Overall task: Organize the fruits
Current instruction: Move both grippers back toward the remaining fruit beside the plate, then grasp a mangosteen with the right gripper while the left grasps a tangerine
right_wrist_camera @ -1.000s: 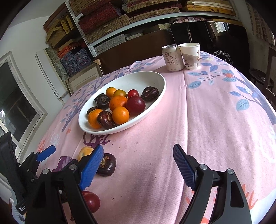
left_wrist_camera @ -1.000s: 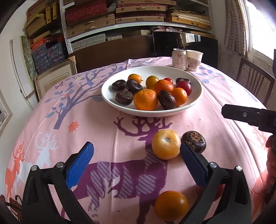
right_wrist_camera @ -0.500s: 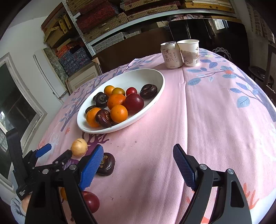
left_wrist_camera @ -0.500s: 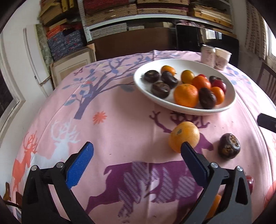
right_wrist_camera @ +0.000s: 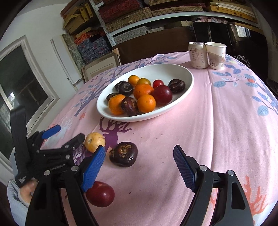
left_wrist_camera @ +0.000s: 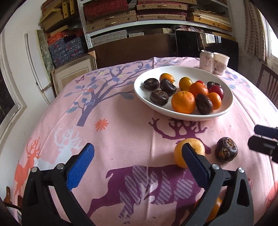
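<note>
A white bowl (left_wrist_camera: 225,109) (right_wrist_camera: 189,81) holds several oranges, dark brown fruits and red fruits. On the pink cloth in front of it lie a yellow-orange fruit (left_wrist_camera: 199,147) (right_wrist_camera: 94,140), a dark brown fruit (left_wrist_camera: 225,149) (right_wrist_camera: 124,153), a red fruit (right_wrist_camera: 100,193) and an orange (left_wrist_camera: 214,207) half hidden behind my left finger. My left gripper (left_wrist_camera: 137,160) is open and empty, left of the yellow-orange fruit. My right gripper (right_wrist_camera: 139,167) is open and empty, just in front of the dark brown fruit. The left gripper (right_wrist_camera: 68,134) also shows in the right wrist view.
A drink can (right_wrist_camera: 198,54) and a paper cup (right_wrist_camera: 216,55) stand behind the bowl. A wooden chair (left_wrist_camera: 268,83) is at the table's right. Shelves of boxes (left_wrist_camera: 139,15) line the back wall.
My left gripper has swung left, so the loose fruits now sit at its right finger. My right gripper has moved forward and down toward the dark brown fruit. Both stay open.
</note>
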